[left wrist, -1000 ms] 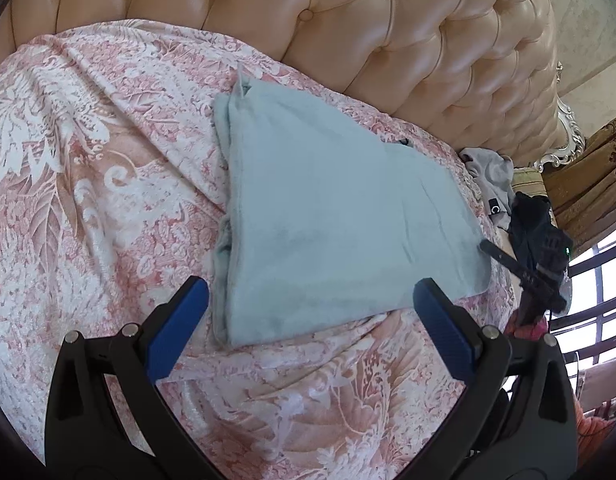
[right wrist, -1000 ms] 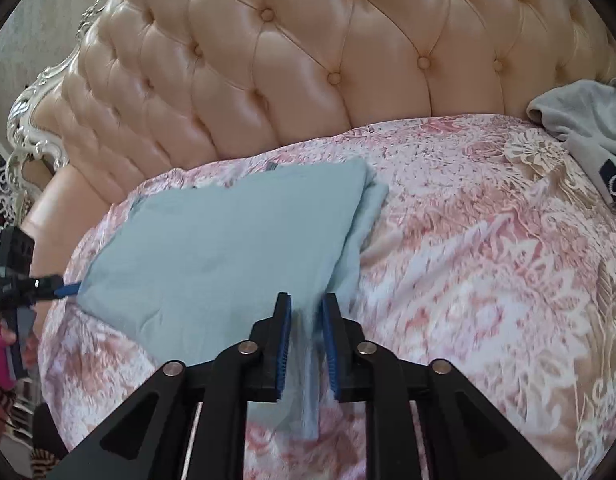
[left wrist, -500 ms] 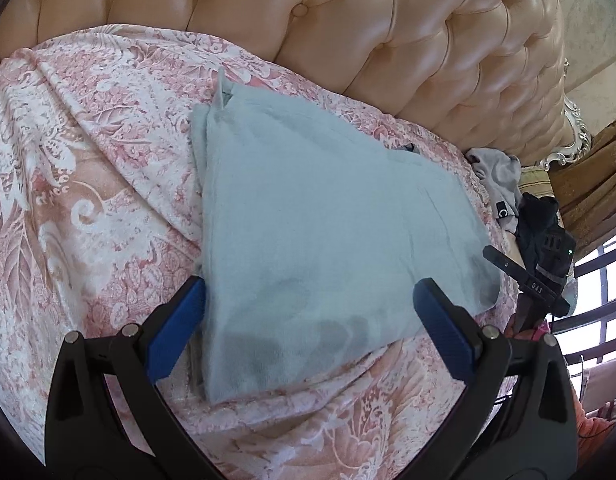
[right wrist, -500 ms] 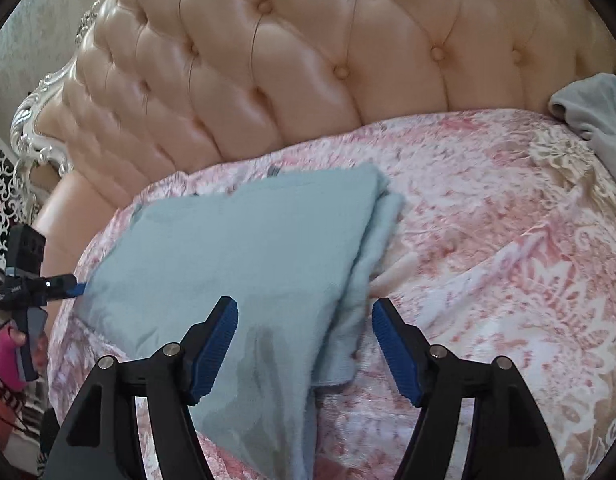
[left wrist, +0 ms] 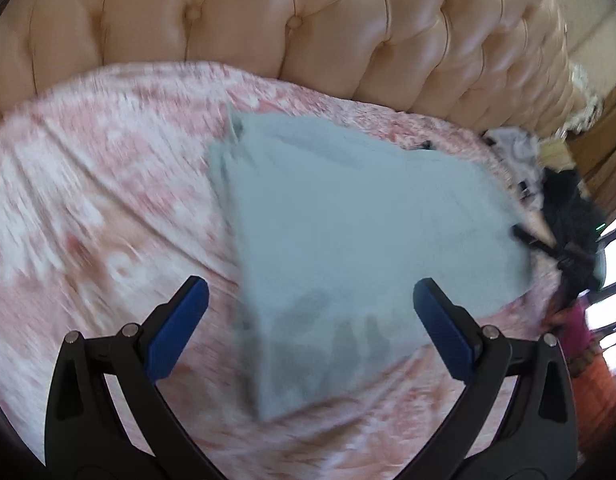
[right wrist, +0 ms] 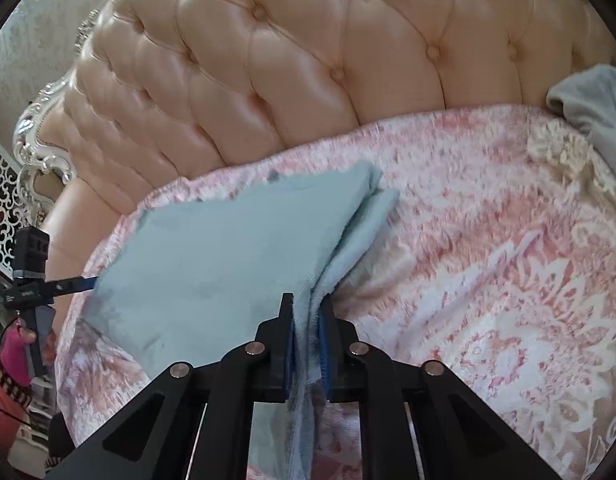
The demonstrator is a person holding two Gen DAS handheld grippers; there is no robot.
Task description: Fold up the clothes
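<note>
Right wrist view shows the right gripper (right wrist: pixel 306 334) closing, its blue pads pinching the layered edge of the pale blue, partly folded soft garment (right wrist: pixel 212 256), which lies flat on the pink-and-white floral bedspread (right wrist: pixel 487 248) just in front of the tufted peach leather headboard (right wrist: pixel 292 60). From the left wrist view, the left gripper (left wrist: pixel 308 320) hovers with its jaws spread wide and nothing between them, above the garment's near corner on the side farther from the headboard (this frame is blurred, so whether a pad brushes the cloth is unclear). A crumpled grey piece of clothing (right wrist: pixel 591 108) sits well apart from the blue one, close against the headboard. The step in hand looks like securing both near corners for the next fold. To do it well, the right grip should catch all the stacked layers, not just the top one, and the left claw should come down on the matching corner and close fully before either hand lifts, so the fold stays square.
</note>
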